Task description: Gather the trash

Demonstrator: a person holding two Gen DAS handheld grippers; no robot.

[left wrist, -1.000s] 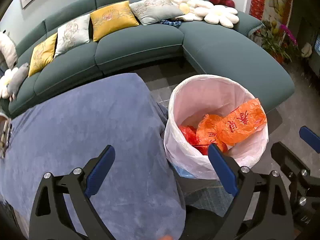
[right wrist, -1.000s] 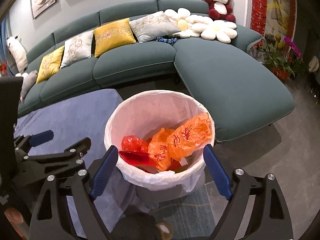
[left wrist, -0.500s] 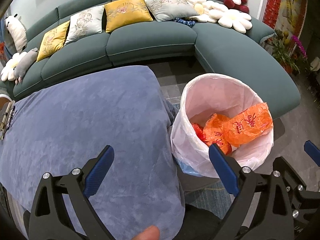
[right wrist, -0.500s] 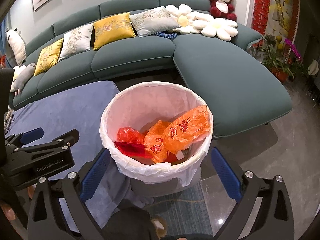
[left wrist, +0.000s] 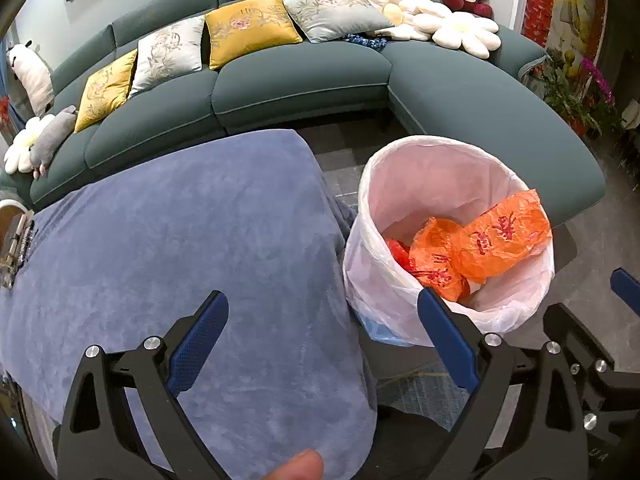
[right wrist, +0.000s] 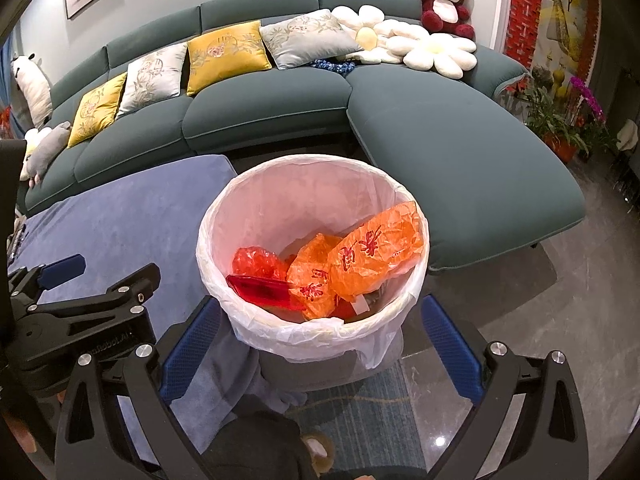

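Living room setup here: a big curved teal sofa (left wrist: pixel 300 76) with yellow and grey cushions along the back, and a table under a blue velvety cloth (left wrist: pixel 180 248) in front of it.

Left wrist view first. The trash bin (left wrist: pixel 448 240) with its white liner sits just off the right edge of the table, up and to the right of the left gripper (left wrist: pixel 324 340). That gripper hangs over the blue cloth with its jaws spread wide and nothing between them; the right blue pad overlaps the bin's near rim in the picture, but I can't tell if it actually touches. Inside the bin there's a crumpled orange plastic bag (left wrist: pixel 492 240) with red characters printed on it, leaning against the right side. A fingertip (left wrist: pixel 296 468) pokes in at the bottom edge.

Right wrist view. Here the bin (right wrist: pixel 312 332) sits right in the middle, above and between the two fingers of the right gripper (right wrist: pixel 320 344). The jaws are as wide as they go, empty, one pad showing on each side of the bin's lower wall. You get a better look inside: the orange bag (right wrist: pixel 368 256) on the right, a scrunched red plastic bag (right wrist: pixel 256 260) on the left, and a flat red packet (right wrist: pixel 264 292) lying in front of it. The left gripper (right wrist: pixel 84 280) shows at the left over the cloth.
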